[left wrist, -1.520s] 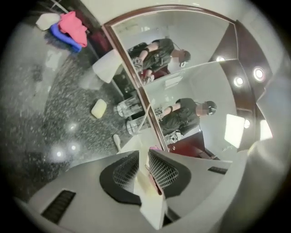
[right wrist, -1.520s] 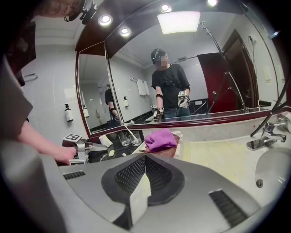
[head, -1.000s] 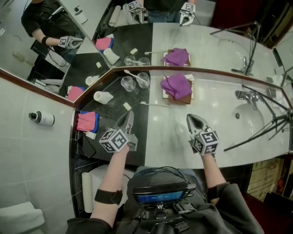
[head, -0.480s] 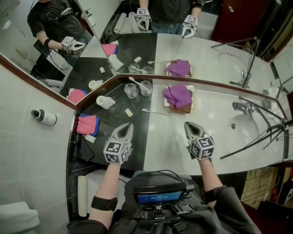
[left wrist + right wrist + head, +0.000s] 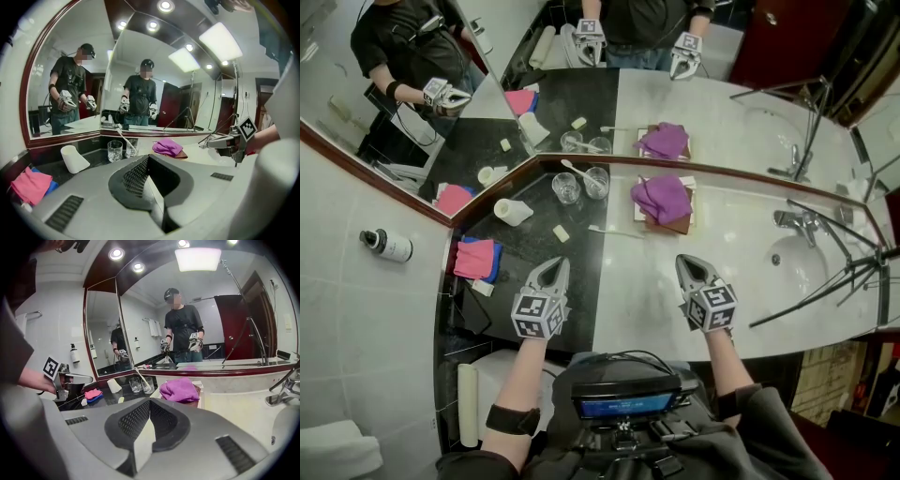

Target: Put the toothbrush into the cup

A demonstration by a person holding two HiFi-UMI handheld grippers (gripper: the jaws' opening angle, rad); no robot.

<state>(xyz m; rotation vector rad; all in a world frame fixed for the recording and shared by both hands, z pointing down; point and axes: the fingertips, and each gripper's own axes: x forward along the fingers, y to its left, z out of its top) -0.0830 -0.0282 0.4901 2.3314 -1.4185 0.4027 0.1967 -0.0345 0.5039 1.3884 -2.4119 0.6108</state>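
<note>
Toothbrush [image 5: 615, 231], slim and white, lies on glossy marble counter [image 5: 731, 258].

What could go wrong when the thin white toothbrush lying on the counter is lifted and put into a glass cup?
The thin white toothbrush lies flat on the stone counter, so the jaws might slip off it. The empty clear glass cup stands right beside the clear glass cup that holds a white brush; a careless approach could knock either over.
</note>
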